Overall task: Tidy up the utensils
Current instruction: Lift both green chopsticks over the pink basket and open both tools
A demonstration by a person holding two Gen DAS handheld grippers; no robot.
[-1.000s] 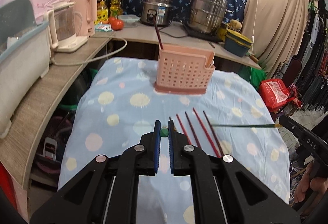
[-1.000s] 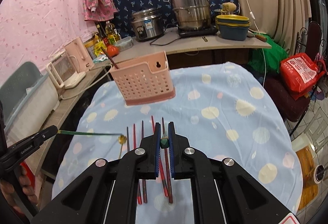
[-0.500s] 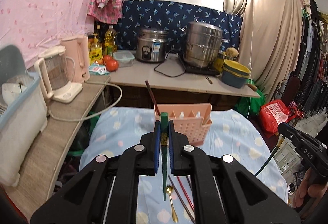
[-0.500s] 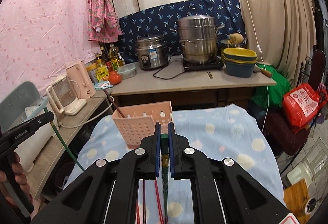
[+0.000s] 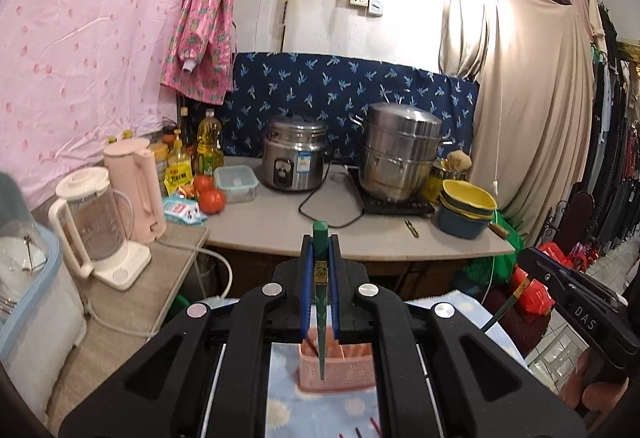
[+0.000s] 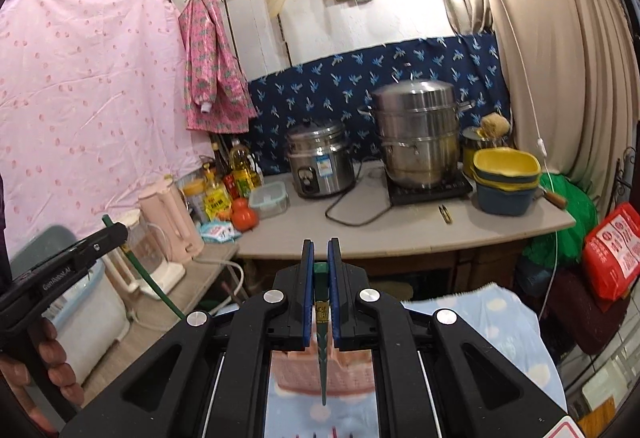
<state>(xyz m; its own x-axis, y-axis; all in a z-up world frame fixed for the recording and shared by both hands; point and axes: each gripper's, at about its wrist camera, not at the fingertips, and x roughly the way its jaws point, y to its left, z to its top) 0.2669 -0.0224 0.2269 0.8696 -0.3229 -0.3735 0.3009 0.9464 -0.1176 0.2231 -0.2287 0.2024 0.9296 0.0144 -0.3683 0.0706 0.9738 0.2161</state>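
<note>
- We hold 2 green-handled utensils, 1 in each tool. The left tool (image 5: 320,294) is clamped on the left green utensil (image 5: 321,302), which hangs nearly straight down between the blue pads (image 5: 306,290).
- The right tool (image 6: 320,294) is clamped the same way on the right green utensil (image 6: 322,334), with only a short stub of handle above the pads.
- The pink utensil basket (image 5: 337,370) stands on the spotted blue cloth (image 5: 288,410) of the table, below and just ahead of both tools. In the left view the utensil's lower end overlaps the basket, but we cannot tell whether it is above the opening or in front of the wall.
- At least 1 dark stick already stands in the basket's left part, and a few red chopsticks (image 5: 374,428) lie on the cloth nearer to us.
- We judge the step in hand to be lowering these 2 utensils into the basket.
- To do it well, we keep each shaft vertical, bring its end over an open compartment away from the standing stick, and go down 1 tool at a time so the shafts do not cross.
- We part the pads only once the end is well below the rim; the light basket may tip if a shaft pushes its wall.
</note>
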